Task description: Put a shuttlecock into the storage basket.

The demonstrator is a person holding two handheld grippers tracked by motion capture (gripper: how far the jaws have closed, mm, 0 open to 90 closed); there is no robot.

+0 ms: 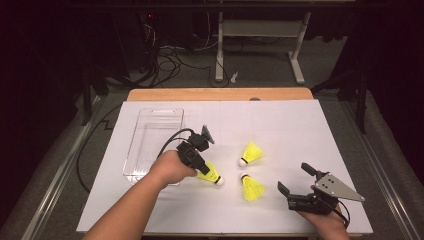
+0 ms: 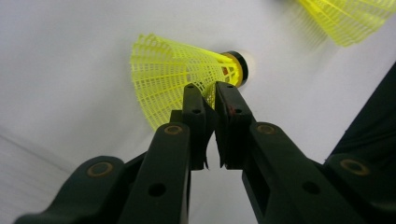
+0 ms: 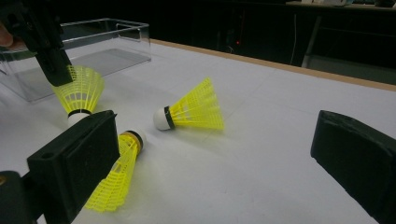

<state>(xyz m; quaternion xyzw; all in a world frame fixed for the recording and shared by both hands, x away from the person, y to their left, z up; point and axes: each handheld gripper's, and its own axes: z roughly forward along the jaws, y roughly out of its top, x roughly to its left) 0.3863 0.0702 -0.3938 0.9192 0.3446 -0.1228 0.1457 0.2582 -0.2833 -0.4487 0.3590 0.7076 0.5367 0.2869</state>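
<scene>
Three yellow mesh shuttlecocks with white cork tips are on the white table sheet. My left gripper (image 1: 204, 169) (image 2: 210, 91) is shut on the skirt of the left shuttlecock (image 1: 211, 173) (image 2: 168, 70), whose cork touches the sheet. The right gripper view shows this left gripper (image 3: 53, 70) pinching that shuttlecock (image 3: 80, 93) from above. A second shuttlecock (image 1: 251, 152) (image 3: 194, 109) lies on its side mid-table. The third shuttlecock (image 1: 253, 188) (image 3: 116, 177) lies just beyond my right gripper (image 1: 293, 176) (image 3: 217, 140), which stands wide open with nothing between its jaws.
A clear plastic box (image 1: 150, 114) (image 3: 107, 42) stands on the sheet to the left, close behind the left hand. The table's wooden far edge (image 1: 220, 94) runs across the back. Cables and desk legs lie on the dark floor beyond.
</scene>
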